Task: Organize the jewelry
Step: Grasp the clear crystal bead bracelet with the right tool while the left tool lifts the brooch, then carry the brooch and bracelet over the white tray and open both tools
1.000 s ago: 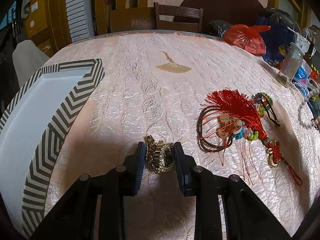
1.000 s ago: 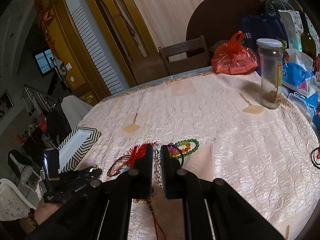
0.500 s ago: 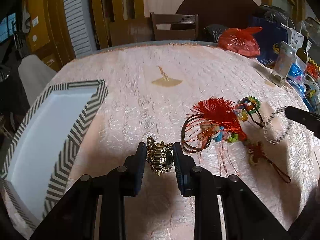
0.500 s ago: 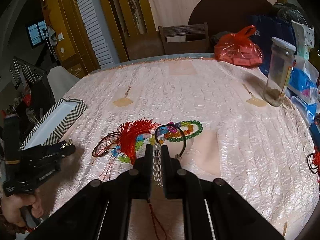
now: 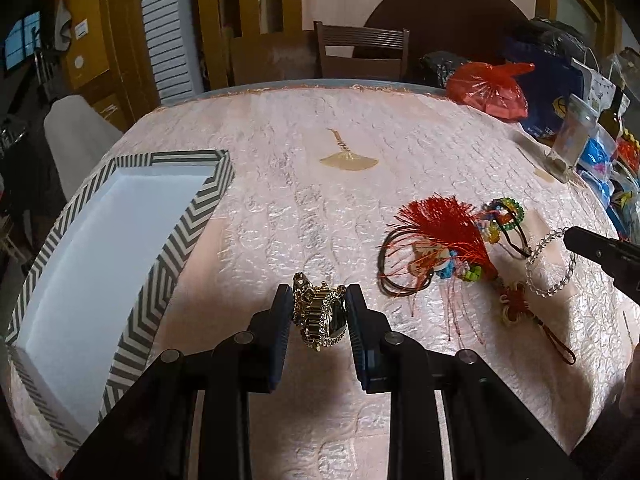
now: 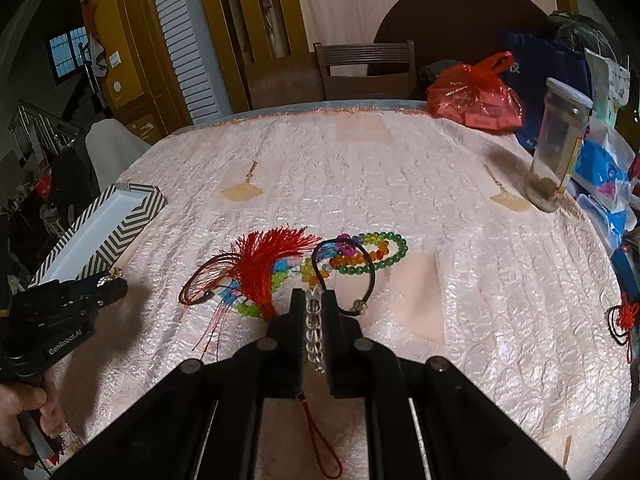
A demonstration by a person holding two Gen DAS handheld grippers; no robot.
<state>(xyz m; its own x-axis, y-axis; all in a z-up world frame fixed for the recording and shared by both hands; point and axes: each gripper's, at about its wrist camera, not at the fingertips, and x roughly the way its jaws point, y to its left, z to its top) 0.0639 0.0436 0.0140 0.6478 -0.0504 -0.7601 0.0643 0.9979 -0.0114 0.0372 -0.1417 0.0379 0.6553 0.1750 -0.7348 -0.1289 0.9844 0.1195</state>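
Note:
My left gripper (image 5: 319, 300) is shut on a gold jewelled watch (image 5: 318, 318), held above the pink tablecloth just right of the chevron-rimmed white tray (image 5: 172, 240). My right gripper (image 6: 314, 298) is shut on a clear crystal bead bracelet (image 6: 314, 336); from the left wrist view it hangs in a loop (image 5: 550, 266) off the right gripper's tip. On the cloth lie a red tassel charm (image 6: 272, 264), brown cord loops (image 6: 204, 280), coloured bead bracelets (image 6: 372, 248) and a black cord bracelet (image 6: 344, 276).
A glass jar (image 6: 558, 148), a red plastic bag (image 6: 476, 96) and blue packets (image 6: 604, 184) crowd the table's right and far side. Two gold fan charms (image 6: 242, 190) lie on the cloth. Another red knot charm (image 6: 622, 320) sits at the right edge. A chair (image 6: 364, 68) stands behind.
Both grippers have risen and drawn back with their loads. The crystal bracelet has lifted off the jewelry pile. The tray shows more fully in the left wrist view.

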